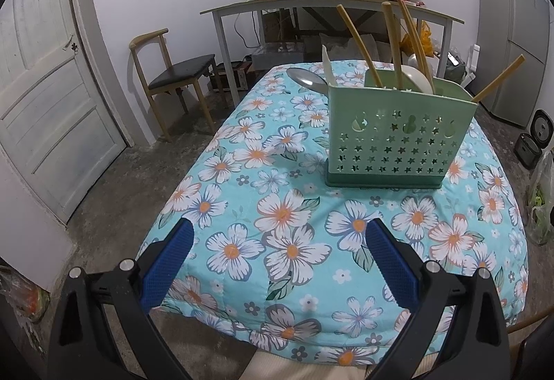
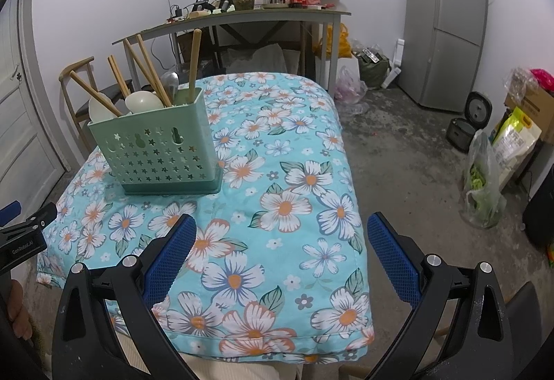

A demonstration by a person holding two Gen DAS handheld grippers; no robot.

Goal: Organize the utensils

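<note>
1. The left gripper (image 1: 277, 243) has its blue-padded fingers (image 1: 166, 269) spread wide with nothing between them; it hangs over the near edge of the surface (image 1: 242, 207), which is covered by a turquoise cloth printed with white flowers
2. The right gripper (image 2: 281, 241) is likewise wide open and holds nothing, its fingers (image 2: 394, 259) poised above the near right part of the same floral cloth (image 2: 294, 172)
3. In the right wrist view the left gripper (image 2: 24, 227) shows at the left edge as a black body with a blue tip, beside the cloth's near left corner
4. The green utensil holder (image 1: 398, 137) stands upright on the cloth, well apart from both pairs of fingers; its front wall is pierced with star-shaped holes and it sits on a darker green base
5. Inside the holder, several wooden chopsticks (image 1: 391, 44) lean at different angles, together with a white spoon (image 2: 143, 101) and a metal spoon (image 1: 306, 79) whose bowl sticks out at the holder's far left side
6. Beyond the surface stand a wooden chair (image 1: 173, 75) with a dark seat, a long cluttered table (image 2: 242, 20) against the white wall and a grey refrigerator (image 2: 446, 27) in the right corner
7. A white door (image 1: 45, 96) is on the left, and bags and a rice cooker (image 2: 467, 124) sit on the concrete floor at the right
</note>
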